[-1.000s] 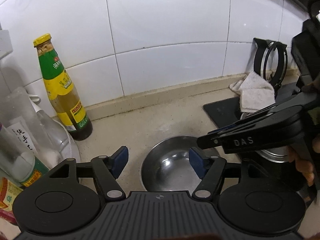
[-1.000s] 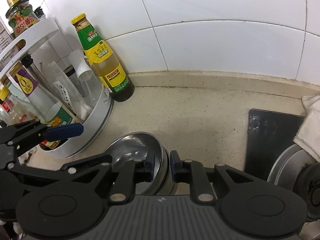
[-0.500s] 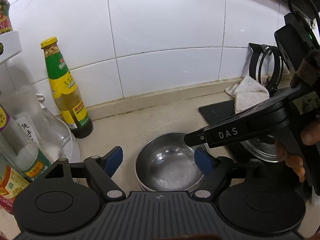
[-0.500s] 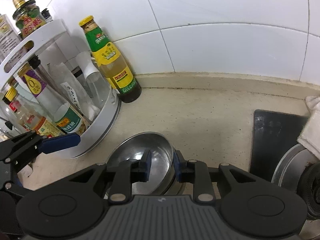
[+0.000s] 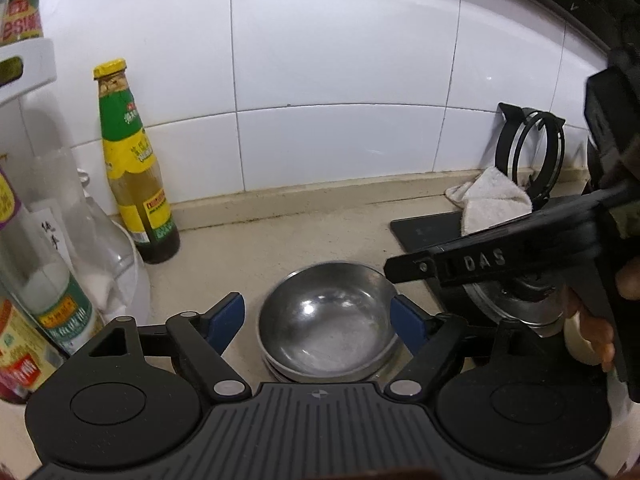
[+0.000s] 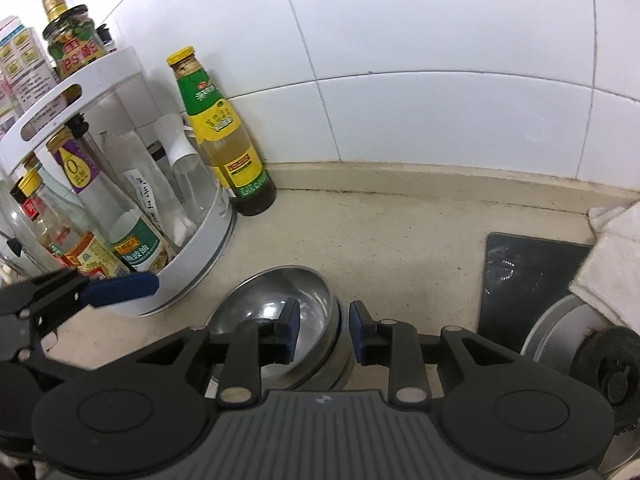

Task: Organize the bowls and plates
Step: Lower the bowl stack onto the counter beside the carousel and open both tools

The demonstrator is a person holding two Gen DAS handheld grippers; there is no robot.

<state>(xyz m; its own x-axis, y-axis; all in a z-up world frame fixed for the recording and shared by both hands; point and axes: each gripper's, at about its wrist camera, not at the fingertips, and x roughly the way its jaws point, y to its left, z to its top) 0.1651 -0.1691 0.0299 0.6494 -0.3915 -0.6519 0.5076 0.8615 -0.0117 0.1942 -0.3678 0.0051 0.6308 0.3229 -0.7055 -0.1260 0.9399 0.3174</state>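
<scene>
Tabletop (image 6: 400,240) bare far of stacked steel bowls (image 5: 326,318). Left gripper (image 5: 318,322) wide open around bowls; right gripper (image 6: 322,330) part-open astride right rim, no grip.

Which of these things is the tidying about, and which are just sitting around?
Job: stacked steel bowls, right gripper straddling their rim, left gripper open around them.

Lying about: sauce bottle, white bottle rack, cloth, stove.
</scene>
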